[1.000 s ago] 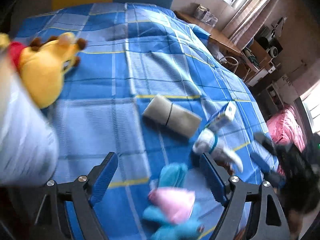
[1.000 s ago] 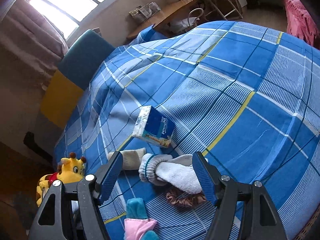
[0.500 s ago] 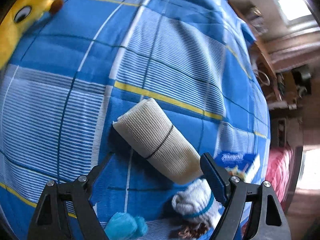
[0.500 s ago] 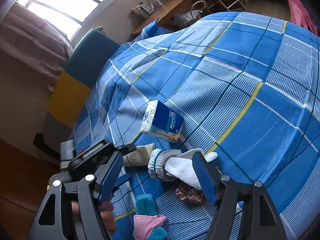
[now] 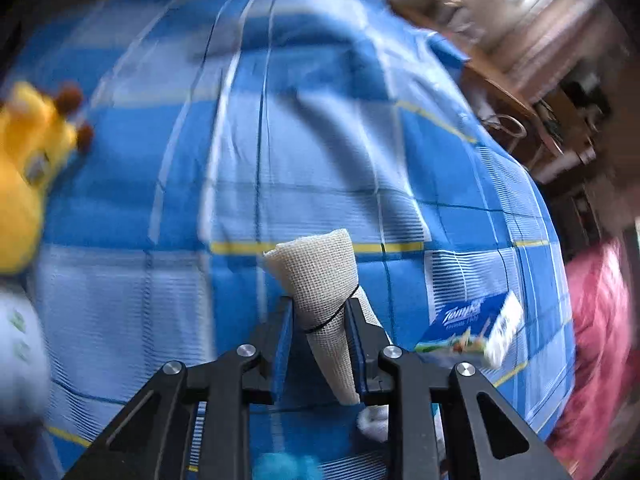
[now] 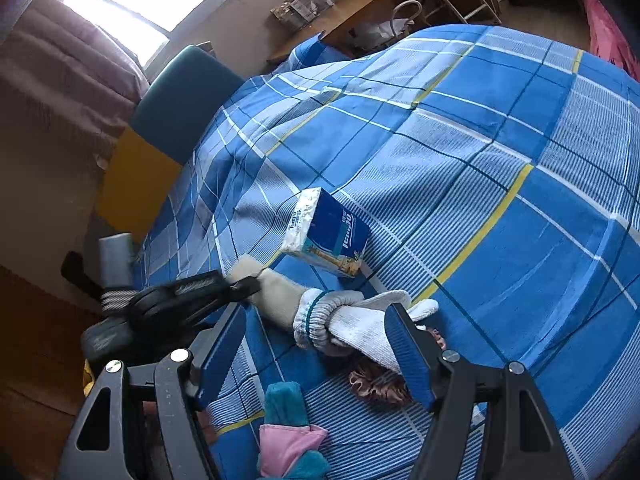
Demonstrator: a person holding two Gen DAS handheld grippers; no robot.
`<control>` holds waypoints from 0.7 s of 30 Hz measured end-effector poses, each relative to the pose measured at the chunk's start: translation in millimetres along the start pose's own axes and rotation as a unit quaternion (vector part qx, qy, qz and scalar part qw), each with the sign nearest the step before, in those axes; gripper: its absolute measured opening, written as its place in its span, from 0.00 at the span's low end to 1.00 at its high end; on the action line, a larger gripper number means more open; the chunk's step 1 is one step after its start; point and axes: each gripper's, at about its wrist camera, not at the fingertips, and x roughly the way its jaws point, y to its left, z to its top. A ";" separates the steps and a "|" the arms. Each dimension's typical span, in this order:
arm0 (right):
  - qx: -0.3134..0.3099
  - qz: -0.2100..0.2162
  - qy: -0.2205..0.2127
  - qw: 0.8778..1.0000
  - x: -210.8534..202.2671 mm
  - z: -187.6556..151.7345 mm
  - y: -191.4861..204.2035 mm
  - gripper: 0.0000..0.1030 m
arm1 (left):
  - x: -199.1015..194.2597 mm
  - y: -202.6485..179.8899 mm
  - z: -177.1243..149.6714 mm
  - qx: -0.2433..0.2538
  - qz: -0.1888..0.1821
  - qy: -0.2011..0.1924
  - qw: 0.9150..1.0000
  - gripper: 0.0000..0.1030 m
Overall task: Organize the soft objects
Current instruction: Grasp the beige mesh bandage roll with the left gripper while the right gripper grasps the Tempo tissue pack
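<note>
A beige mesh roll (image 5: 320,276) with a black band stands tilted between the pads of my left gripper (image 5: 320,312). The jaws are closing on it and the blue pads press its sides. In the right wrist view the left gripper (image 6: 240,284) grips the roll (image 6: 280,292) at its far end. My right gripper (image 6: 316,312) hovers open over a white glove with a teal cuff (image 6: 356,320), touching nothing. A blue tissue pack (image 6: 332,236) lies just beyond. A yellow plush (image 5: 28,160) sits at the far left.
A blue plaid bedcover (image 6: 480,160) carries everything. A brown scrunchie (image 6: 376,384) and a teal-and-pink plush (image 6: 288,436) lie near the front. A teal-and-yellow headboard (image 6: 184,100) and a wooden desk (image 6: 360,4) stand behind the bed, with pink bedding (image 5: 600,320) to the right.
My left gripper came down over the beige roll and shut on it, tipping one end up. The right gripper stayed where it was, still open.
</note>
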 end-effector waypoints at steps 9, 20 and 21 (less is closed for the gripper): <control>-0.012 -0.024 -0.002 1.000 1.8 -1.3 2.0 0.71 | -14.4 46.6 -9.3 0.019 0.012 0.032 0.999 0.28; -0.003 -0.027 0.009 1.000 6.3 -1.1 -2.2 0.71 | 0.8 59.7 -24.9 -0.060 0.005 0.048 0.997 0.66; -0.002 -0.027 0.009 1.000 6.3 -0.9 -2.8 0.71 | 3.5 58.8 -26.3 -0.063 0.018 0.048 0.997 0.67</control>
